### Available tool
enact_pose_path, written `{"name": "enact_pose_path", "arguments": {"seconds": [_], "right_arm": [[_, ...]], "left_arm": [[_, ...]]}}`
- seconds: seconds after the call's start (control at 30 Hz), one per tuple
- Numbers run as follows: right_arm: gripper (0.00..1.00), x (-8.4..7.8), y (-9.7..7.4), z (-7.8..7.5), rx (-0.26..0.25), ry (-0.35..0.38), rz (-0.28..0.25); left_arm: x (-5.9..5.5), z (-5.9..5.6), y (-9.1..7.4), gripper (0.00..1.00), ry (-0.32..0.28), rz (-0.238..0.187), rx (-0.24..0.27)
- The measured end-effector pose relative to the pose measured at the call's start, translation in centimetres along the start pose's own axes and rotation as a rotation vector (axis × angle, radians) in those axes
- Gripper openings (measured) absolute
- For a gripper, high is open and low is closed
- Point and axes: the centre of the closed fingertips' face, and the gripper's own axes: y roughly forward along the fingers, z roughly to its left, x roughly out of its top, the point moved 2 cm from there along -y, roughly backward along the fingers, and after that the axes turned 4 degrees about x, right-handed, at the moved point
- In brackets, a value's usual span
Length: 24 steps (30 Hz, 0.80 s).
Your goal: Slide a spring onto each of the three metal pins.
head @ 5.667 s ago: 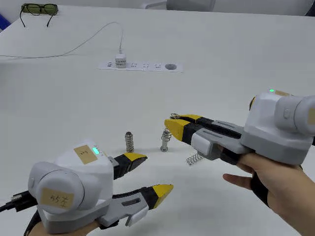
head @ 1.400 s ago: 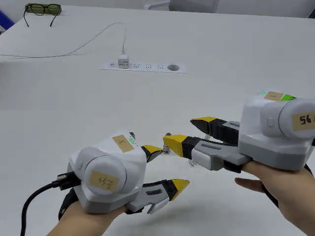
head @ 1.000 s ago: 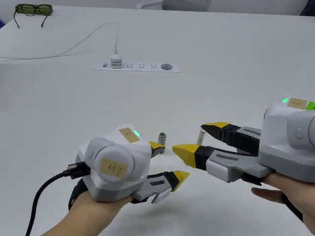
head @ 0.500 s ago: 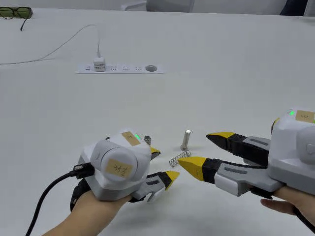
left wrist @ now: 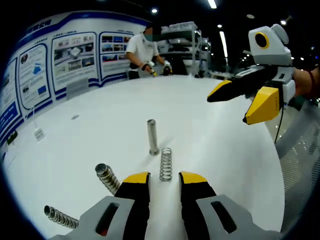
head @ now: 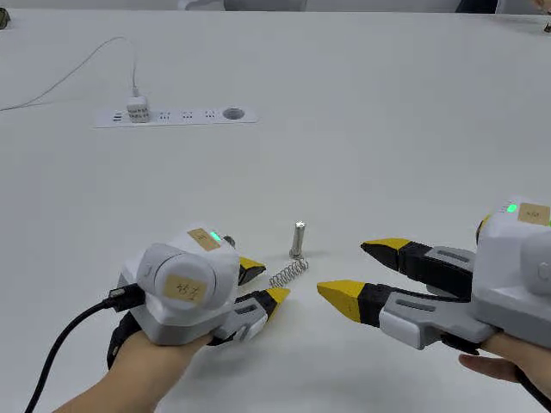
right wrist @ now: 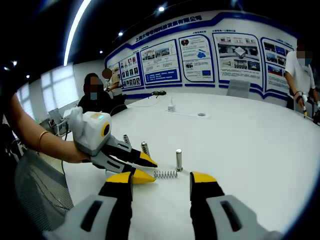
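Spring [head: 288, 273] is seen lying flat just ahead of the left tongs [head: 263, 282], which are held slightly parted and empty, and its far end is near the foot of an upright bare pin [head: 298, 240]. The right tongs [head: 343, 268] are spread wide with nothing gripped, a little apart on the white table [head: 362, 146]. One spring-fitted pin [left wrist: 107, 176] and a second such pin [left wrist: 59, 217] are found beside the left tongs.

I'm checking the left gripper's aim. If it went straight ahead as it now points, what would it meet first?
Most likely the loose spring, lying just ahead between the tips of the left gripper. The bare pin stands beyond it, slightly aside.
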Motion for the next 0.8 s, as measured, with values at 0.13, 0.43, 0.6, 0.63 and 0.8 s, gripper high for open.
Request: {"name": "enact_pose_path", "arguments": {"seconds": [0.13,0.43,0.6,0.63,0.8], "right_arm": [[0.48,-0.5,0.0,-0.1,0.005,0.015,0.006],[0.51,-1.2,-0.2,0.0,0.018,-0.011,0.031],[0.51,-1.5,-0.2,-0.1,0.015,0.001,0.04],[0.51,-1.6,-0.2,-0.1,0.015,0.002,0.042],[0.51,-1.6,-0.2,-0.1,0.011,0.002,0.045]], "left_arm": [[-0.5,0.0,0.3,0.19,0.017,0.03,-0.002],[-0.3,-0.2,0.6,0.16,0.022,0.027,-0.015],[-0.3,-0.1,0.7,0.11,0.015,0.04,-0.01],[-0.2,-0.1,0.7,0.11,0.015,0.044,-0.011],[-0.3,-0.1,0.7,0.1,0.02,0.05,-0.011]]}}
